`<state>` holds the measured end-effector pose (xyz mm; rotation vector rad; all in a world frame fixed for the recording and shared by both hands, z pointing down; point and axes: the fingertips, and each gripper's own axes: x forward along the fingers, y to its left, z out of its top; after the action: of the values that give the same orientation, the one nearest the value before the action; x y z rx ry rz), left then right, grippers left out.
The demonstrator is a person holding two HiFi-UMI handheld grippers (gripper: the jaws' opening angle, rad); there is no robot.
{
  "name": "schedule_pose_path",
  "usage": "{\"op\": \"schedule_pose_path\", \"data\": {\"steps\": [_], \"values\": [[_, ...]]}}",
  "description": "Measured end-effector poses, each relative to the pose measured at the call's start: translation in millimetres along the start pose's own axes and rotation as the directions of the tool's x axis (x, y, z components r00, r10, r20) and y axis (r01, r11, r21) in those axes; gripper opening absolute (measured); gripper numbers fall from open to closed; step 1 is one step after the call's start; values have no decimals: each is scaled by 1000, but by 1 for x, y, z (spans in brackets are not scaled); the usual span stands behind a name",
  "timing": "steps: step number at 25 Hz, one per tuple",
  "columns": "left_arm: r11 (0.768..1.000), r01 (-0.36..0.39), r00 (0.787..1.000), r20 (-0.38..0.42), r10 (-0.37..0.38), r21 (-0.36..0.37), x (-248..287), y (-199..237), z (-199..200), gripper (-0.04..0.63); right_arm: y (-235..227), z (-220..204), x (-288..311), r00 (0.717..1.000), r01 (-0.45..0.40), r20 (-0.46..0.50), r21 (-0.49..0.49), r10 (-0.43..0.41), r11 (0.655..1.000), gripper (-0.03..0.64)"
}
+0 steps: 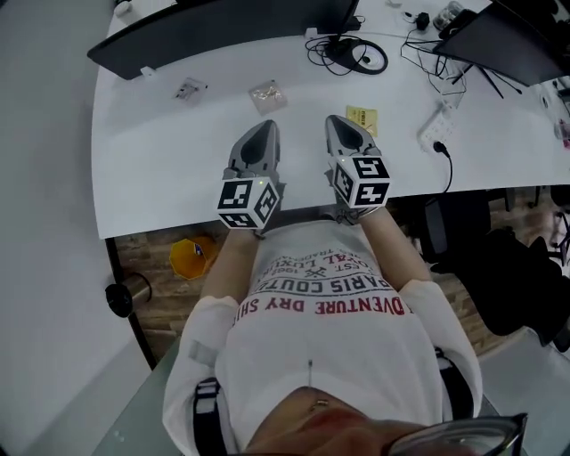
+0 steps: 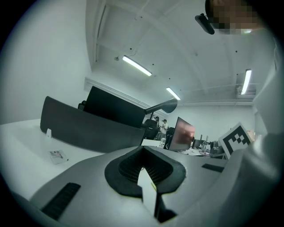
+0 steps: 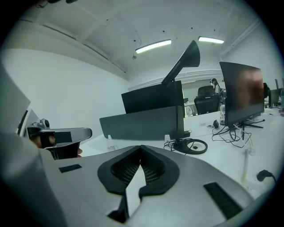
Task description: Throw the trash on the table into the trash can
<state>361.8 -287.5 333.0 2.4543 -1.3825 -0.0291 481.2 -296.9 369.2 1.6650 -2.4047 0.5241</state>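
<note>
Three bits of trash lie on the white table: a small printed wrapper, a crumpled clear wrapper and a yellow slip. The printed wrapper also shows in the left gripper view. My left gripper and right gripper hover side by side over the table's near edge, pointing at the trash. Both have their jaws closed tip to tip with nothing held, as seen for the left gripper and the right gripper. A yellow-lined trash can stands on the floor under the table's left side.
A long black partition runs along the back of the table. Coiled cables, a monitor and a white power strip sit at the back right. A dark chair stands at the right below the table.
</note>
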Motion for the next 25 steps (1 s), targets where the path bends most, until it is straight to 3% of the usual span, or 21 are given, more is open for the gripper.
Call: {"op": "schedule_pose_path", "data": {"steps": [5,10,16,25], "values": [[996,-36,999,15,35,85,14,-16,5,23,-23,11,-3,1000,-20,22,-4,20,1000,25],[996,-73,997,39,71,45,16,-12,12,23,-27,16,1,999,-41,28,-12,42,999,25],[997,-64,998,8,63,33,27,-12,6,23,-42,13,4,999,-35,25,-6,36,999,25],[1000,3,996,-88,-3,1,70,-31,-32,23,-123,-41,8,987,29,-160,25,-25,999,26]]}}
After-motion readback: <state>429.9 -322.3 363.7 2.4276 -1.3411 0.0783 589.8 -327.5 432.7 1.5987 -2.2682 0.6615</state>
